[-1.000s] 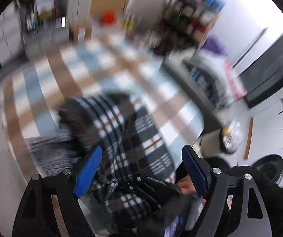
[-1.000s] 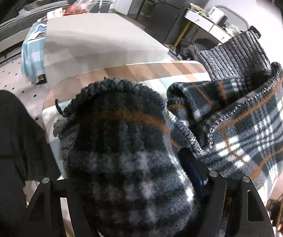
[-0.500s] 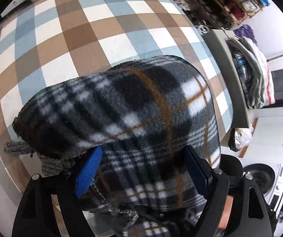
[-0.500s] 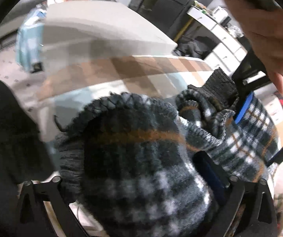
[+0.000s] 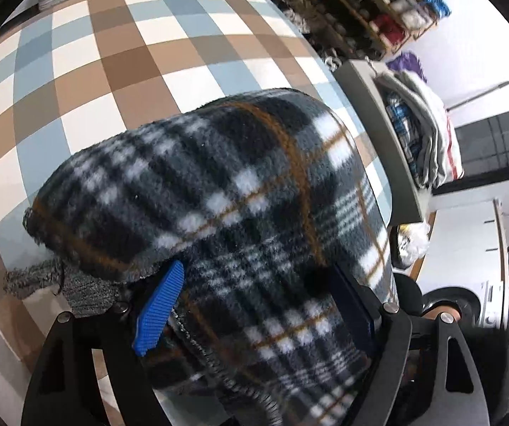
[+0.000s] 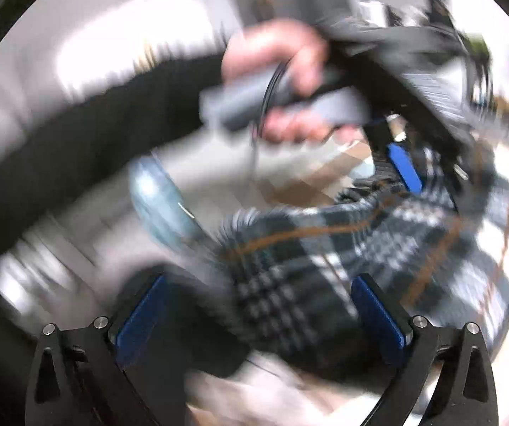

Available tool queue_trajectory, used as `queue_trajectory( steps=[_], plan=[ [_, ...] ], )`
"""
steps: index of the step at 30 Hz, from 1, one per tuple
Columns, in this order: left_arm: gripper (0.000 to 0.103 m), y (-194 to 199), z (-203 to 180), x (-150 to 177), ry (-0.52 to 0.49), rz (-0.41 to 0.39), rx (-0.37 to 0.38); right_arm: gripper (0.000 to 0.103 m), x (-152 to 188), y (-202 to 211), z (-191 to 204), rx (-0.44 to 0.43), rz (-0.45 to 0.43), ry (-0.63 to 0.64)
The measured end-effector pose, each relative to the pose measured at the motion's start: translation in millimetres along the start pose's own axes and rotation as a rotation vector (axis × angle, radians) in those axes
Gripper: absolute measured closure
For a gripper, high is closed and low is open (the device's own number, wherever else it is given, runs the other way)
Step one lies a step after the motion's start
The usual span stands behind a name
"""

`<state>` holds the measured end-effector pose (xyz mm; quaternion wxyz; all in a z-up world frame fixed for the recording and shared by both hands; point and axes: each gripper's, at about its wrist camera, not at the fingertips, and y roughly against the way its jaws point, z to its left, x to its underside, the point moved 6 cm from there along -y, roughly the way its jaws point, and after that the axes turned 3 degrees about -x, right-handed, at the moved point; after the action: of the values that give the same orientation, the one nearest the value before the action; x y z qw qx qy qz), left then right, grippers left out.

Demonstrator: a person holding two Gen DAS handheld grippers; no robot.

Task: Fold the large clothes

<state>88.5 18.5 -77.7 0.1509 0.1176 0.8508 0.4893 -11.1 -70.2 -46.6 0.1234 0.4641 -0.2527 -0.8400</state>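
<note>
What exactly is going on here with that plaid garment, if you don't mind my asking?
A person is folding a plaid fleece garment on a checked tablecloth. The left gripper has a thick bundle of the fleece between its fingers. The right gripper stands wide open in a blurred view, fleece lying between its fingers, seemingly released.

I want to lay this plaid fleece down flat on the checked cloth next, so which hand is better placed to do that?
Probably the left. Its tongs have the plaid fleece bunched between the pads, directly over the checked cloth. The right tongs stand wide open, gripping nothing, in a motion-blurred view.
</note>
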Motion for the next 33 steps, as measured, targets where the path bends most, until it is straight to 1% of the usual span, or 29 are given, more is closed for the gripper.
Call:
queue_trajectory(
  steps=[1,2,4,5,6,7,8,9,10,12,13,15,16,17,18,19,20,21,23,25,28,29,31,32,33],
  plan=[
    [0.023,0.0,1.1,0.2,0.005,-0.013,0.01,0.0,0.4,12.0,-7.1,-0.051,-0.034,-0.063],
    [0.023,1.4,1.8,0.9,0.013,-0.032,0.029,0.0,2.7,28.8,-18.0,-0.072,-0.081,-0.133],
    [0.023,3.4,1.6,2.6,0.017,-0.054,0.041,0.0,6.7,53.7,-31.0,-0.067,-0.156,-0.199],
    [0.023,4.0,1.3,3.8,0.019,-0.062,0.037,0.0,8.7,72.0,-36.9,-0.078,-0.209,-0.233],
    [0.023,4.1,-0.9,5.4,0.013,-0.07,0.019,0.0,8.9,85.7,-39.6,-0.075,-0.253,-0.251],
    [0.023,3.9,-3.4,6.0,-0.002,-0.075,-0.005,0.0,7.2,95.6,-43.6,-0.043,-0.285,-0.263],
    [0.023,3.4,-4.9,6.2,-0.008,-0.079,-0.022,0.0,3.6,101.4,-46.9,0.001,-0.296,-0.267],
    [0.023,1.9,-6.7,5.7,-0.008,-0.078,-0.045,0.0,0.0,101.7,-49.8,0.031,-0.29,-0.265],
    [0.023,2.1,-8.1,4.7,-0.001,-0.079,-0.057,0.0,-4.6,98.1,-51.3,0.107,-0.255,-0.247],
    [0.023,6.4,-12.1,3.6,0.017,-0.083,-0.083,0.0,-9.7,79.4,-58.1,0.189,-0.155,-0.223],
    [0.023,7.4,-13.8,4.6,0.019,-0.084,-0.09,0.0,-9.0,68.0,-62.8,0.221,-0.1,-0.224],
    [0.023,16.4,-21.7,11.6,0.006,-0.088,-0.121,0.0,-3.9,42.1,-70.8,0.237,-0.016,-0.227],
    [0.022,20.6,-24.2,16.8,0.003,-0.091,-0.138,0.0,-0.4,29.4,-76.3,0.276,0.025,-0.226],
    [0.022,27.8,-28.0,24.8,0.001,-0.102,-0.157,0.0,1.3,29.1,-79.7,0.307,0.02,-0.211],
    [0.022,35.8,-33.1,35.4,-0.008,-0.115,-0.177,0.0,0.5,30.4,-80.6,0.316,0.014,-0.204],
    [0.022,42.8,-38.1,46.5,-0.02,-0.132,-0.196,0.0,0.3,31.4,-81.2,0.308,0.009,-0.211],
    [0.022,50.6,-41.6,59.5,-0.028,-0.156,-0.198,0.0,1.3,34.8,-82.5,0.292,-0.001,-0.23],
    [0.022,55.1,-45.3,76.0,-0.031,-0.169,-0.185,0.0,0.1,38.7,-85.0,0.252,-0.025,-0.265],
    [0.022,52.1,-49.2,102.5,-0.028,-0.165,-0.154,0.0,-1.1,42.8,-89.7,0.209,-0.051,-0.293],
    [0.022,38.8,-51.2,124.5,-0.016,-0.154,-0.077,0.0,0.3,44.9,-88.5,0.197,-0.067,-0.292],
    [0.022,14.3,-47.6,134.9,0.024,-0.149,0.017,0.0,3.5,48.7,-87.9,0.185,-0.095,-0.291],
    [0.022,8.7,-45.7,134.7,0.035,-0.15,0.032,0.0,1.9,48.2,-88.5,0.177,-0.104,-0.3],
    [0.022,-9.7,-36.3,131.8,0.09,-0.132,0.084,0.0,0.6,49.0,-90.0,0.161,-0.114,-0.314],
    [0.022,-17.9,-32.7,128.8,0.125,-0.121,0.139,0.0,0.4,49.1,-90.5,0.154,-0.115,-0.318],
    [0.025,-20.7,-31.4,125.4,0.145,-0.124,0.181,0.0,0.6,51.4,-88.6,0.152,-0.115,-0.319]
  ],
)
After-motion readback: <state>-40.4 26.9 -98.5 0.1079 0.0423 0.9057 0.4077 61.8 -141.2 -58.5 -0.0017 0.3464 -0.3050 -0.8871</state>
